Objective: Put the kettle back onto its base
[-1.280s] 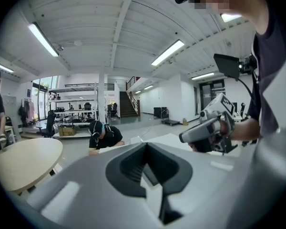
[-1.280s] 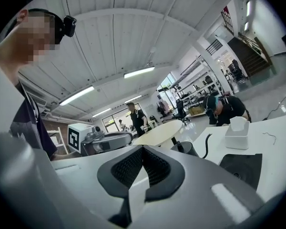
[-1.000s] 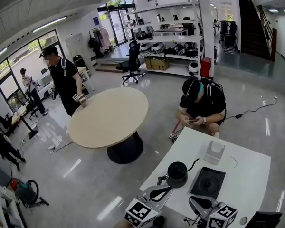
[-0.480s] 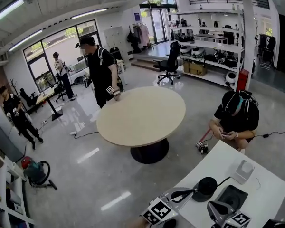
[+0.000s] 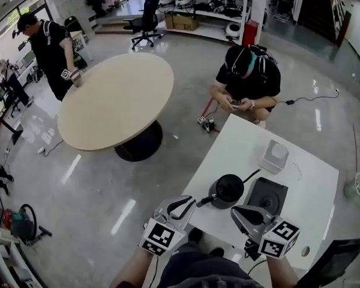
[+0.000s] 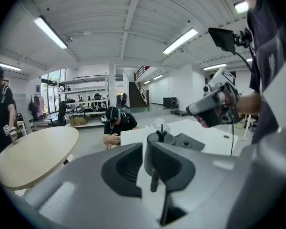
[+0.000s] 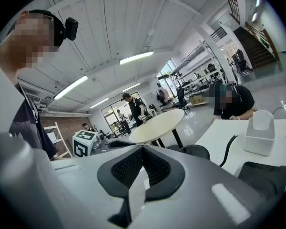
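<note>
The black kettle [image 5: 228,189] stands on the white table [image 5: 306,179], just left of its flat black base [image 5: 267,195] and not on it. My left gripper [image 5: 193,204] hangs at the table's near edge, close to the kettle's near side. Its jaws are opening by a narrow slit with nothing between them. In the left gripper view the kettle [image 6: 161,137] and base [image 6: 193,141] lie straight beyond the jaws. My right gripper [image 5: 235,210] hovers over the near edge in front of the base, empty, its tips together. The right gripper view has the kettle [image 7: 193,151] and base [image 7: 263,175] ahead.
A white box [image 5: 273,156] stands behind the base. A person [image 5: 247,77] crouches at the table's far end. A round wooden table [image 5: 114,101] stands to the left with another person [image 5: 51,47] beside it. A dark monitor [image 5: 333,269] sits at the table's near right corner.
Both grippers have moved forward and a little lower toward the kettle and base. The head view has tipped down, so the white table fills more of it. A slit now shows between the left jaws.
</note>
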Demonstrator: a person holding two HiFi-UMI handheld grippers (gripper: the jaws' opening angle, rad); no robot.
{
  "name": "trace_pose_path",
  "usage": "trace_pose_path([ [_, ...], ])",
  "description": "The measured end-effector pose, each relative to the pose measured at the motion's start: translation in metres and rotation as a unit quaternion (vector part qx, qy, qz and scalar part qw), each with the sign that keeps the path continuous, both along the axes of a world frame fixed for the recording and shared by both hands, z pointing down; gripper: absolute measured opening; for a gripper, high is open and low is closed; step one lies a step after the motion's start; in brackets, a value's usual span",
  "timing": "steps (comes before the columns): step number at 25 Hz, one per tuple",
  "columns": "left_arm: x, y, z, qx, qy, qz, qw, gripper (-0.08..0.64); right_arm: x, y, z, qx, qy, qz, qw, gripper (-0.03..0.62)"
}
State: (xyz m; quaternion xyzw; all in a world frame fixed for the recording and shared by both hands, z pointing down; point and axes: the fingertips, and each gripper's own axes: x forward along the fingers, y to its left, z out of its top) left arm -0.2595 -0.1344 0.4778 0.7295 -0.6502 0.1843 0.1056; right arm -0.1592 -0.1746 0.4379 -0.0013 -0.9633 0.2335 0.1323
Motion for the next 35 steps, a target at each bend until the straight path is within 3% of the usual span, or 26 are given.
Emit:
trace_pose_path([
  [6, 0.009, -0.015, 0.035, -0.035, 0.003, 0.048, 0.9982, 0.286, 0.001, -0.008, 0.002, 0.004, 0.011, 0.02, 1.0, 0.0],
  [10, 0.012, -0.032, 0.072, -0.059, 0.002, 0.065, 0.9962, 0.322, -0.003, -0.014, 0.014, 0.012, 0.025, 0.028, 0.999, 0.0],
  [15, 0.012, -0.043, 0.113, -0.105, -0.017, 0.078, 0.9913, 0.315, -0.009, -0.016, 0.011, 0.026, 0.028, 0.023, 0.999, 0.0],
  [22, 0.021, -0.065, 0.158, -0.144, -0.013, 0.088, 0.9856, 0.178, 0.016, -0.035, 0.017, 0.043, 0.044, 0.068, 0.996, 0.0],
  [26, 0.028, -0.068, 0.165, -0.146, 0.01, 0.109, 0.9833, 0.099, 0.033, -0.042, 0.02, 0.041, 0.049, 0.097, 0.993, 0.0],
  [29, 0.035, -0.07, 0.157, -0.15, 0.035, 0.125, 0.9802, 0.087, 0.047, -0.042, 0.009, 0.034, 0.054, 0.124, 0.99, 0.0],
  [32, 0.046, -0.073, 0.153, -0.165, 0.023, 0.145, 0.9754, 0.069, 0.063, -0.043, 0.007, 0.014, 0.05, 0.143, 0.988, 0.0],
  [35, 0.053, -0.078, 0.158, -0.165, 0.016, 0.141, 0.9761, 0.061, 0.075, -0.049, 0.018, 0.006, 0.047, 0.144, 0.988, 0.0],
])
